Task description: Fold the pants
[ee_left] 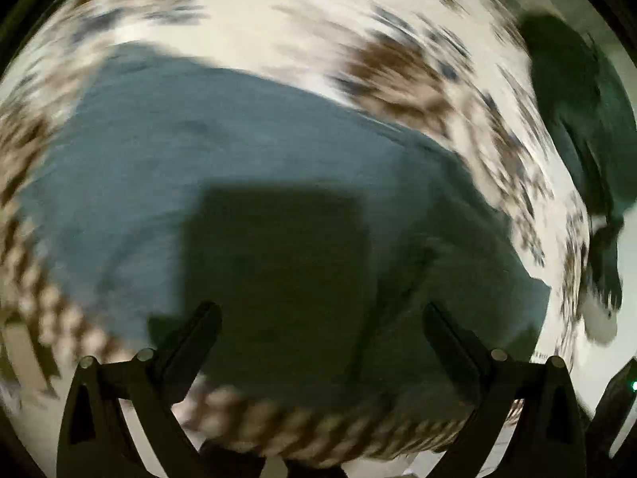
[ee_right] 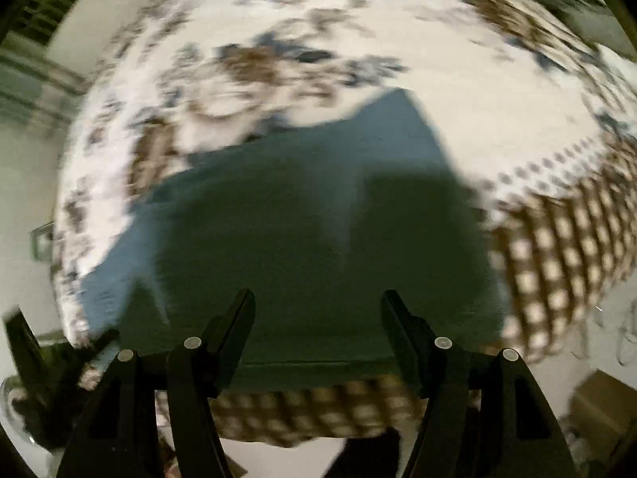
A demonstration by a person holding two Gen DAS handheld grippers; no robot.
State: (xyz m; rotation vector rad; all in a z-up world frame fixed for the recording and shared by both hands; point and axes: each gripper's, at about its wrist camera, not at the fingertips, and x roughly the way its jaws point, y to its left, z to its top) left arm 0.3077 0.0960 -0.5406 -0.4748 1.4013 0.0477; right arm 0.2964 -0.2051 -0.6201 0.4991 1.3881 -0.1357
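Both claws gape empty — left claw (ee_left: 322, 310), right claw (ee_right: 318, 298) — above blue pants (ee_left: 239, 151).

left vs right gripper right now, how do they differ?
Left gripper has its jaws spread wider than the right gripper. The left's view shows dark clothes off on the patterned bedspread; the right's does not. Shared: both open, empty, above the blue-grey pants, both views motion-blurred.
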